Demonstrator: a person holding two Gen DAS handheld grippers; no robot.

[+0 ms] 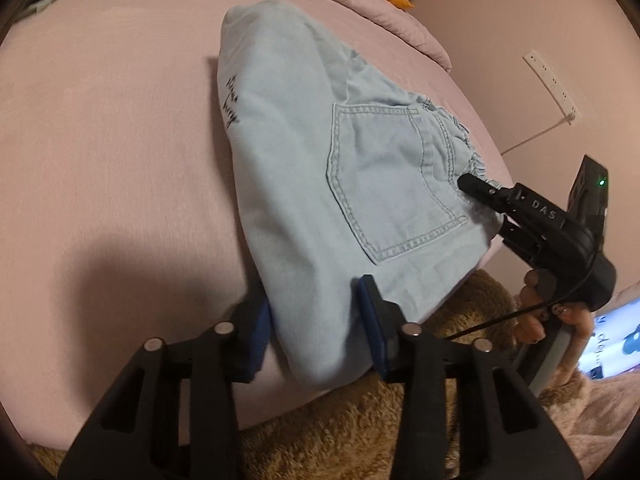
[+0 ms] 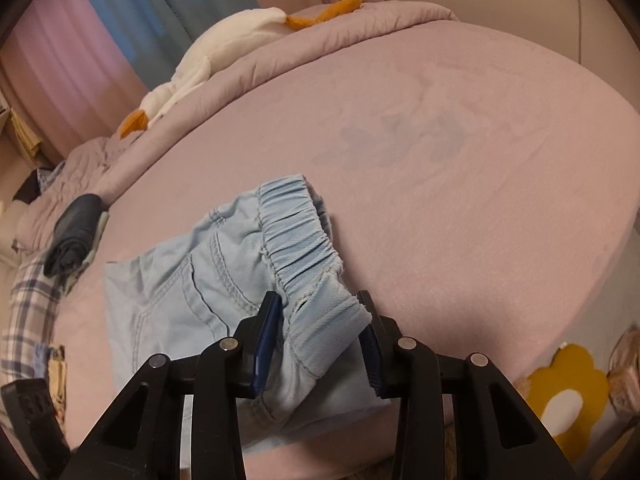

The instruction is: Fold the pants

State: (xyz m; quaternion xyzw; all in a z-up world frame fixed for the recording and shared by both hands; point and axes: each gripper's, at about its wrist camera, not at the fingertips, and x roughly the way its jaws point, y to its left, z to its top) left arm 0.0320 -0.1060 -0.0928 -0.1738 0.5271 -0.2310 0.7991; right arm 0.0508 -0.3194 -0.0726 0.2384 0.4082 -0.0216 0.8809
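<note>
Both fingers (image 1: 316,328) (image 2: 320,340) clamped on folded pants (image 1: 304,168), long axis away across bed (image 1: 100,120), waistband (image 2: 300,236) rightward.

The folded light-blue denim pants (image 1: 320,168) carry darker blue seam stitching and black script embroidery. The bed sheet (image 2: 440,140) is plain dusty pink. The plush goose toy (image 2: 224,40) is white with orange bill and feet. Gripper pads (image 2: 264,340) are dark blue.

1. A big bed with a smooth pink sheet (image 2: 460,168).
2. A soft white toy goose (image 2: 216,52) with orange feet lies on the puffy pink quilt (image 2: 384,14).
3. A rolled dark cloth (image 2: 74,236) sits near a checked blue-and-white cloth (image 2: 28,308).
4. A white power strip (image 1: 554,82) hangs on the wall.
</note>
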